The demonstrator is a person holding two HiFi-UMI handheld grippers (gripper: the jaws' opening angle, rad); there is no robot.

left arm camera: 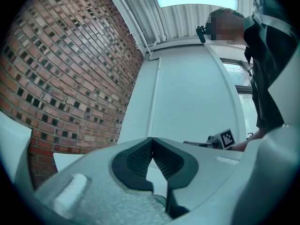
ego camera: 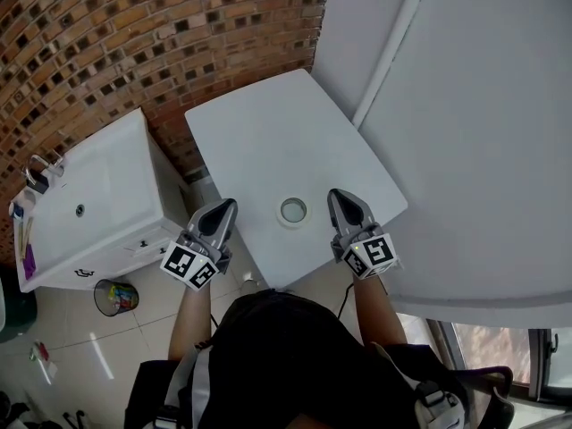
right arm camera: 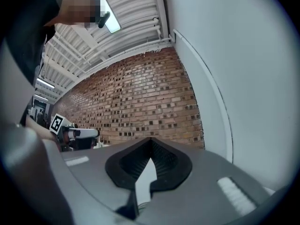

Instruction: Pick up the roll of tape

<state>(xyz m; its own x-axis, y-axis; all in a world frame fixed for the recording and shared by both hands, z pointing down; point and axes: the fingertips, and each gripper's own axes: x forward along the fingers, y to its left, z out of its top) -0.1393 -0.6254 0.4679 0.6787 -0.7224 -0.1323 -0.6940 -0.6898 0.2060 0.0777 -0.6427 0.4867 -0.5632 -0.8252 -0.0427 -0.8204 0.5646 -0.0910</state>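
The roll of tape (ego camera: pixel 293 211), a pale ring with a dark centre, lies flat near the front edge of the white table (ego camera: pixel 268 132). My left gripper (ego camera: pixel 227 206) sits just left of the roll at the table's edge, and its jaws meet at the tips (left arm camera: pixel 151 139) with nothing between them. On the roll's other side, about as far from it, my right gripper (ego camera: pixel 337 196) is shut and empty too (right arm camera: pixel 151 140). Neither gripper touches the roll. Each gripper view catches the other gripper off to the side: the right gripper's marker cube (left arm camera: pixel 227 138) and the left gripper's cube (right arm camera: pixel 56 123).
A white cabinet with a sink (ego camera: pixel 98 195) stands left of the table, with a small bin (ego camera: pixel 116 296) on the tiled floor in front of it. A brick wall (ego camera: pixel 134 34) runs behind. A white wall with a pipe (ego camera: pixel 393 43) lies to the right.
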